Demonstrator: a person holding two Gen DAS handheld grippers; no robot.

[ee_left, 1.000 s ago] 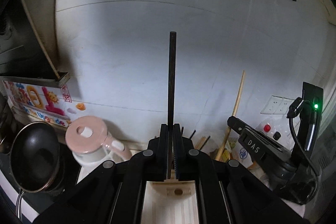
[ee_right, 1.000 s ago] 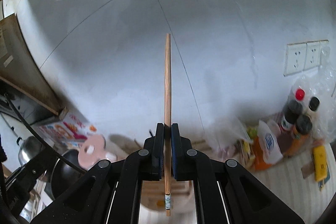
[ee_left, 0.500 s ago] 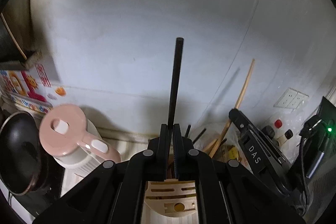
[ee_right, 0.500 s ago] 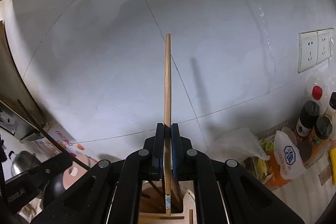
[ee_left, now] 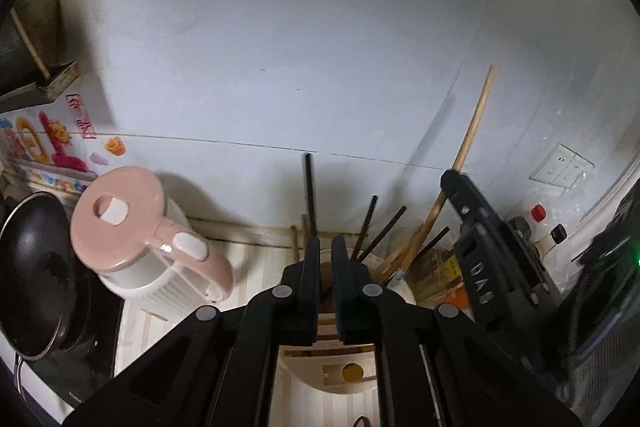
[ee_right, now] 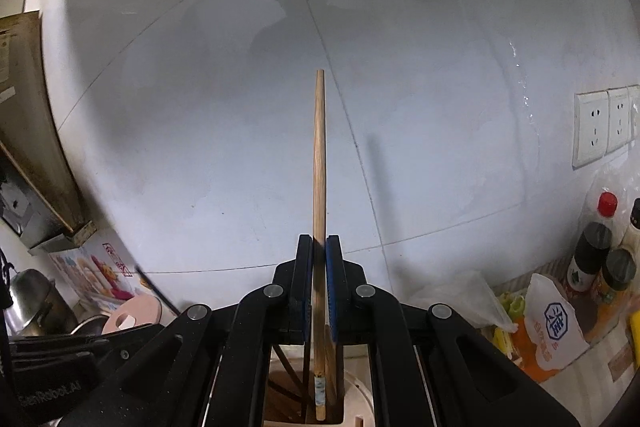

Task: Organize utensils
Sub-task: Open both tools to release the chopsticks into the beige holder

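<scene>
In the left wrist view my left gripper (ee_left: 325, 247) is open above the cream utensil holder (ee_left: 394, 289). The black chopstick (ee_left: 309, 195) stands loose in the holder by the left finger. Other black and wooden chopsticks (ee_left: 380, 229) lean in the holder. In the right wrist view my right gripper (ee_right: 319, 247) is shut on a wooden chopstick (ee_right: 319, 163), held upright with its lower end in the holder's opening (ee_right: 288, 403). The right gripper (ee_left: 480, 259) and its wooden chopstick (ee_left: 472, 131) also show at the right of the left wrist view.
A pink-lidded kettle (ee_left: 132, 235) stands left of the holder, with a black pan (ee_left: 32, 275) beyond it. Sauce bottles (ee_right: 600, 251) and bags (ee_right: 554, 327) crowd the right. The tiled wall (ee_right: 400, 107) with sockets (ee_right: 598, 127) is close behind.
My left gripper lowered the black chopstick into the holder and opened, letting it go. My right gripper lowered its wooden chopstick's end into the holder, still shut on it.
</scene>
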